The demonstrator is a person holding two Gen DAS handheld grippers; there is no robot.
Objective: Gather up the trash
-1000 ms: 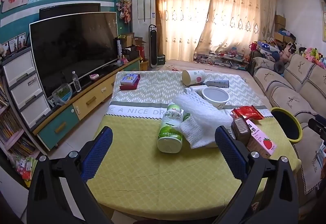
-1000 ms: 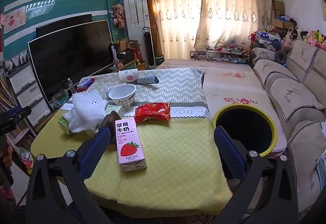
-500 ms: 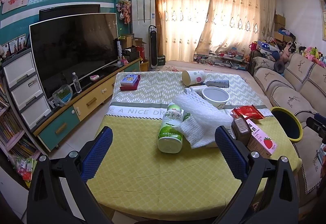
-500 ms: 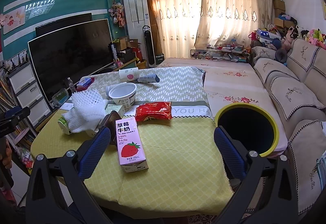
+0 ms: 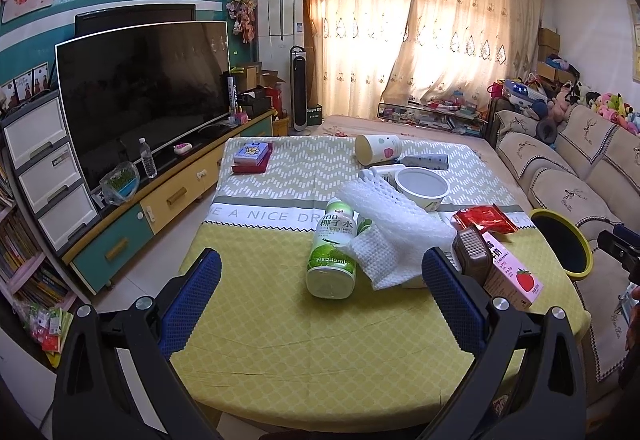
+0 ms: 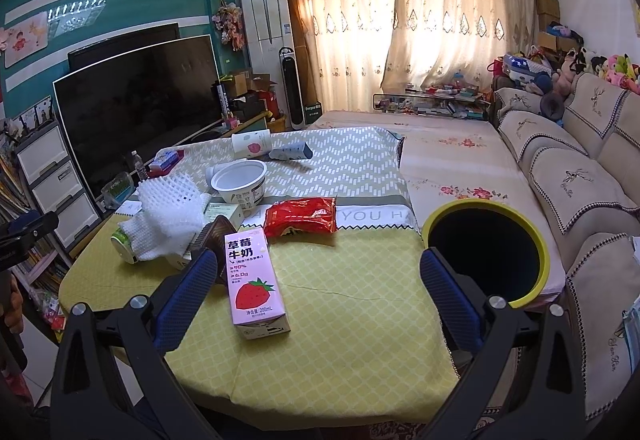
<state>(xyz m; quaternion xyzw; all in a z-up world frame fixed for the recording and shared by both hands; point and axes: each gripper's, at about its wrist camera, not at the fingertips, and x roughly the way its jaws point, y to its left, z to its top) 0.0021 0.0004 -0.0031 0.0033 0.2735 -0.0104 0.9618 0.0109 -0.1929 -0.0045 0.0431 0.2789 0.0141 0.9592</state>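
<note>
The left gripper (image 5: 320,296) hangs wide open over the near edge of the table (image 5: 280,340), nothing between its blue pads. The green coconut-water bottle (image 5: 333,256) lies on its side just beyond the gap, at about 12 o'clock, its base toward the camera. A white foam net (image 5: 394,236) drapes against the bottle's right side, at 1 o'clock. Farther along, at 2 o'clock, stands the pink strawberry milk carton (image 5: 514,274) with a brown ribbed object (image 5: 472,254) touching it (what it is I cannot tell).

The right gripper (image 6: 318,298) is likewise spread wide and empty. The milk carton (image 6: 254,282) lies flat just inside its left finger, at 11 o'clock, and the red snack packet (image 6: 302,216) sits beyond it at 12 o'clock. The yellow-rimmed bin (image 6: 486,248) stands against the table's right edge, at 2 o'clock, near the right finger.

The right view shows the bin's dark mouth fully; the left view catches only a sliver of it at the far right. The left view alone shows the bottle's label clearly, and a small book stack (image 5: 252,157) at the table's far left corner. Both show the white bowl (image 6: 239,185) and the tipped paper cup (image 6: 251,142) behind it.
</note>
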